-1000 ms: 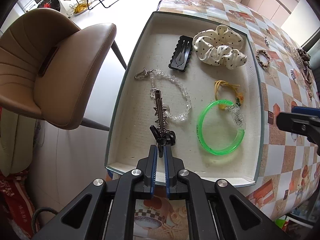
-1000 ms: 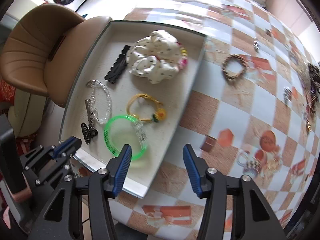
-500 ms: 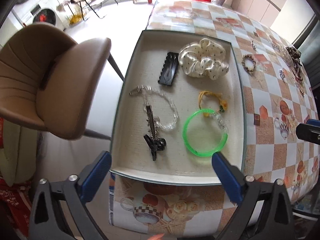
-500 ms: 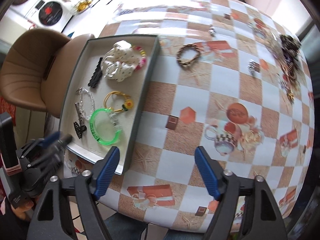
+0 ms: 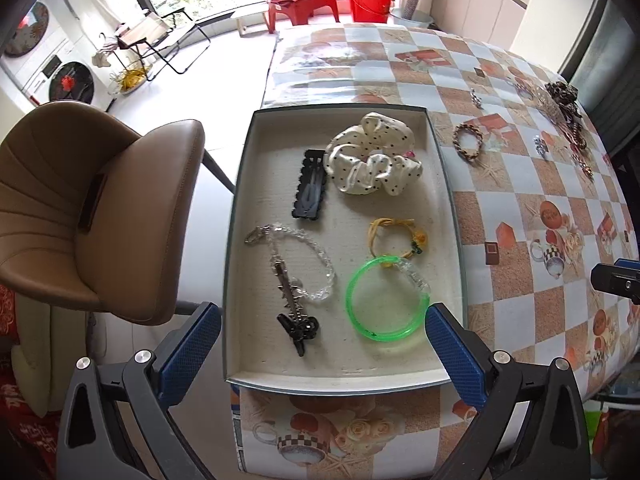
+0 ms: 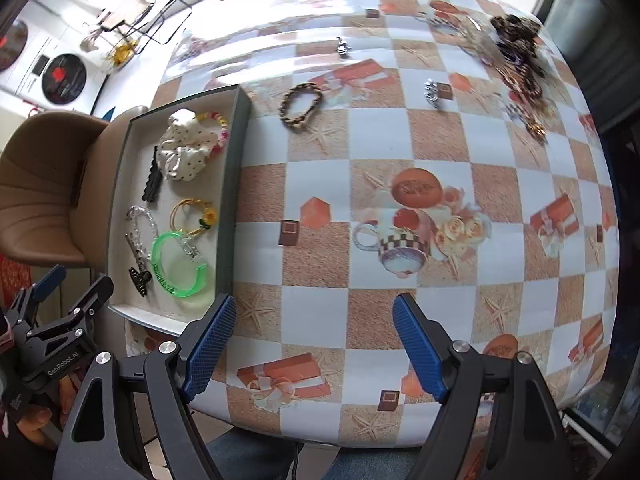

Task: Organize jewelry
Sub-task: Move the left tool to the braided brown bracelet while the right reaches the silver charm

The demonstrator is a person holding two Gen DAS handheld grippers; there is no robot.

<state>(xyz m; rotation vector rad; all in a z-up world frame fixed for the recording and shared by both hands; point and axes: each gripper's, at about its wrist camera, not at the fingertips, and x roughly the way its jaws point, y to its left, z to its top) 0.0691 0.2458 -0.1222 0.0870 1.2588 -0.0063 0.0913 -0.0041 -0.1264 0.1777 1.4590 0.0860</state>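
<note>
On the checkered table (image 5: 520,216) stands a shallow tray (image 5: 236,208), and much of the jewelry already lies in it: a dotted scrunchie (image 5: 372,160), a black hair clip (image 5: 310,184), a clear bead chain (image 5: 316,256), a dark spiky hair clip (image 5: 296,312), a yellow cord bracelet (image 5: 394,234) and a green bangle (image 5: 386,300). I judge the task as more than half done. Left on the table are a braided bracelet (image 6: 301,104), two small silver pieces (image 6: 432,90) and a dark pile of jewelry (image 6: 518,52) at the far edge.

The left gripper (image 5: 320,344) hangs over the near end of the tray with its jaws spread fully wide and nothing between them. The right gripper (image 6: 314,340) is over bare table, its jaws also apart and empty; they have just been opening.

The far pile is blurred, so I cannot count its pieces. A colourful bead ring (image 6: 218,130) is partly hidden under the scrunchie.
</note>
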